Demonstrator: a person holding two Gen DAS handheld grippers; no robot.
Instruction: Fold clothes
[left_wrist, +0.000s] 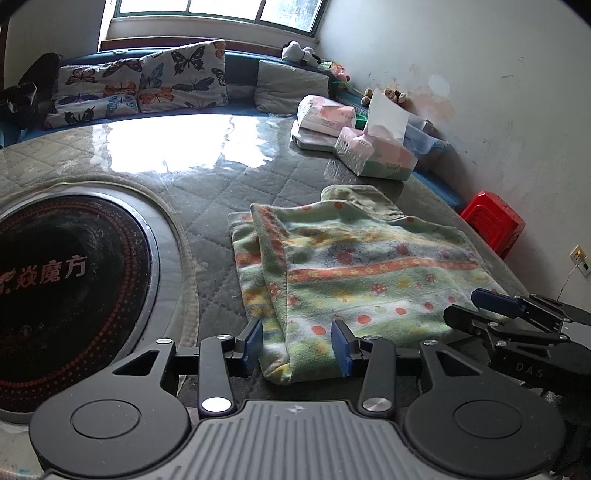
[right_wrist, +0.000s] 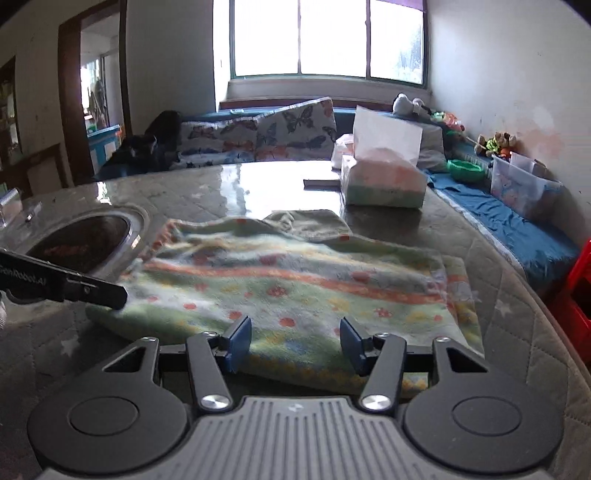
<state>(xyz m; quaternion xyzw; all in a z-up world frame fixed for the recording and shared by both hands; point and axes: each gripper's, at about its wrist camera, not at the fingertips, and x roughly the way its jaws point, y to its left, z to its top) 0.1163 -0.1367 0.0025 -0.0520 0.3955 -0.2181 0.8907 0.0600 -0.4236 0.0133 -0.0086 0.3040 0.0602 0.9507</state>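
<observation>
Left wrist view: floral fleece garment (left_wrist: 354, 266) part-folded on quilted table (left_wrist: 207, 192), beside inset cooktop (left_wrist: 70, 284); left gripper (left_wrist: 297, 345) jaws half open astride near hem, no pinch; right gripper (right_wrist: 295, 341) jaws half open over garment edge, holding nothing

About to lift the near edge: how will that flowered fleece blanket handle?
The flowered fleece blanket is probably floppy: it lies in soft, rumpled folds. Likely light yet bulky, being doubled at the left. Its nap should grip the blue pads well.

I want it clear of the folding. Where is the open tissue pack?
In both wrist views the open tissue pack sits on the table beyond the patterned cloth's far right corner, beside the blue bench.
</observation>
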